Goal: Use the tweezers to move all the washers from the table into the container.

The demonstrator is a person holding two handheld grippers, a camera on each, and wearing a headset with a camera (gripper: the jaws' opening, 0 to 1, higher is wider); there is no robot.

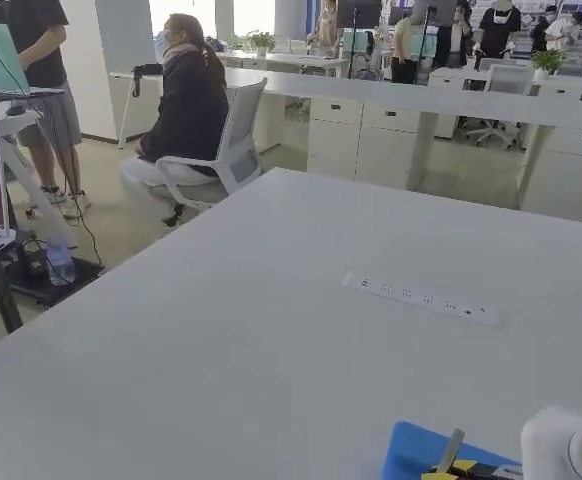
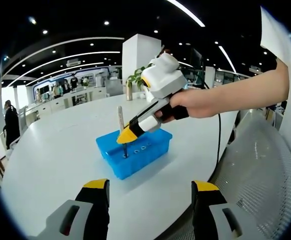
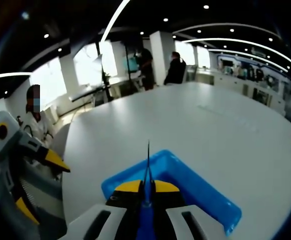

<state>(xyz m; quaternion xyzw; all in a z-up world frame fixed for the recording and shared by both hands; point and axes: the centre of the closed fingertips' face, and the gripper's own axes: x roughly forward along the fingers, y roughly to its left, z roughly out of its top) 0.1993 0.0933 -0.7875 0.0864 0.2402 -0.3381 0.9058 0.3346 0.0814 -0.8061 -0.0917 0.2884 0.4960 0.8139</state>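
Observation:
A blue container (image 2: pixel 135 159) stands on the white table (image 2: pixel 50 150); small dark rings (image 2: pixel 143 148) lie on its floor. My right gripper (image 2: pixel 127 136), held in a hand, hovers over it, shut on thin metal tweezers (image 2: pixel 120 119) whose tips point down into the container. In the right gripper view the jaws (image 3: pixel 148 189) pinch the tweezers (image 3: pixel 148 162) above the container (image 3: pixel 195 192). My left gripper (image 2: pixel 151 187) is open and holds nothing, near the table's edge. The head view catches the container (image 1: pixel 411 455), the tweezers (image 1: pixel 452 449) and the right gripper (image 1: pixel 461 468) at the bottom.
A white power strip (image 1: pixel 421 297) lies across the middle of the table (image 1: pixel 221 330). A grey mesh chair (image 2: pixel 265 175) stands beside the table edge. A person sits in a chair (image 1: pixel 196 115) beyond the far side, and others stand at desks further off.

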